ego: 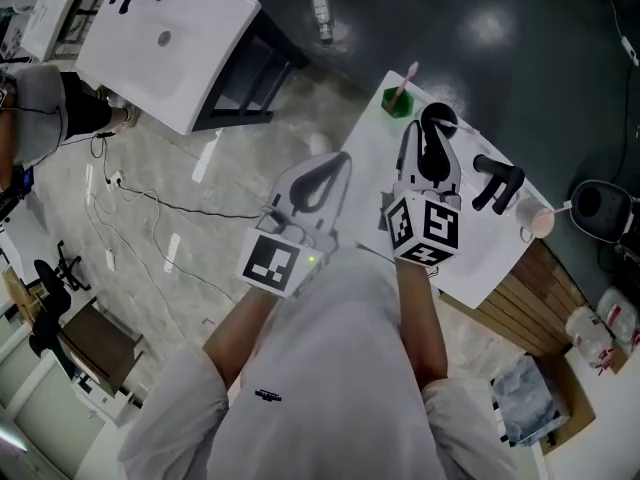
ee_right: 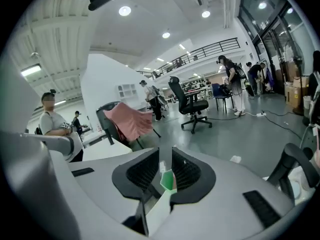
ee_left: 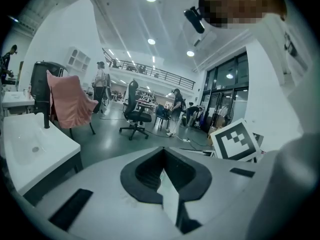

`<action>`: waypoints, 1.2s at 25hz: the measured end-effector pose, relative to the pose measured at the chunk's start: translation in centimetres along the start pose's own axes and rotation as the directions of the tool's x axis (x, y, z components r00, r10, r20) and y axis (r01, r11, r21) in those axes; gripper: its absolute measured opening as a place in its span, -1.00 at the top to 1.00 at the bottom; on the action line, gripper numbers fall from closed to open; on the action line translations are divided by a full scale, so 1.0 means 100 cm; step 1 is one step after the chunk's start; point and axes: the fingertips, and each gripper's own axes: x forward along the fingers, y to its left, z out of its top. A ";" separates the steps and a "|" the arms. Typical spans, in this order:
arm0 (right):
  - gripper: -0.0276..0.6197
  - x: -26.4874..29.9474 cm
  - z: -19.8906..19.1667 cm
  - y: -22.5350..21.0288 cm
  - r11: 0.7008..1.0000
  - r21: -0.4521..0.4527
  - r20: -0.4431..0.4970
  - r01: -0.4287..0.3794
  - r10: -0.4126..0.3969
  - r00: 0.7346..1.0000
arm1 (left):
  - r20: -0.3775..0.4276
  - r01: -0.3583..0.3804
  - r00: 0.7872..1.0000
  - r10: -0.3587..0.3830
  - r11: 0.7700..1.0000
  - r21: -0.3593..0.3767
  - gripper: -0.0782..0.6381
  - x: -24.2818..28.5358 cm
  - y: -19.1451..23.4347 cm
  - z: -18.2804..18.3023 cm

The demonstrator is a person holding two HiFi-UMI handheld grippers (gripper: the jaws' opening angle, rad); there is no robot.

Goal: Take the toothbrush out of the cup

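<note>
The left forearm [ego: 238,330] and right forearm [ego: 421,318] reach forward side by side, the left gripper [ego: 343,159] with jaws together and empty, the right gripper [ego: 440,116] with jaws slightly apart, holding nothing.

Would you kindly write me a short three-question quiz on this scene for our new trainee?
1. Multiple choice: the toothbrush stands in a cup of which colour? A red, B green, C blue.
2. True or false: the right gripper is holding the toothbrush.
3. Short answer: in the head view, which is nearer the cup, the left gripper or the right gripper?
Key: 1 B; 2 false, its jaws stand apart and empty; 3 the right gripper.
</note>
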 end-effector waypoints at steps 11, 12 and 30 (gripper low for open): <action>0.75 0.047 -0.028 -0.008 0.966 -0.041 -0.119 0.257 -0.260 0.958 | -0.055 0.027 0.998 -0.030 0.998 -0.050 0.78 0.016 0.048 -0.010; 0.75 0.051 -0.031 -0.008 0.962 -0.045 -0.130 0.268 -0.272 0.954 | -0.059 0.033 0.998 -0.036 0.998 -0.052 0.78 0.019 0.051 -0.011; 0.75 0.106 -0.057 -0.027 0.912 -0.049 -0.288 0.406 -0.402 0.869 | -0.126 0.089 0.987 -0.097 0.993 -0.072 0.78 0.058 0.123 -0.013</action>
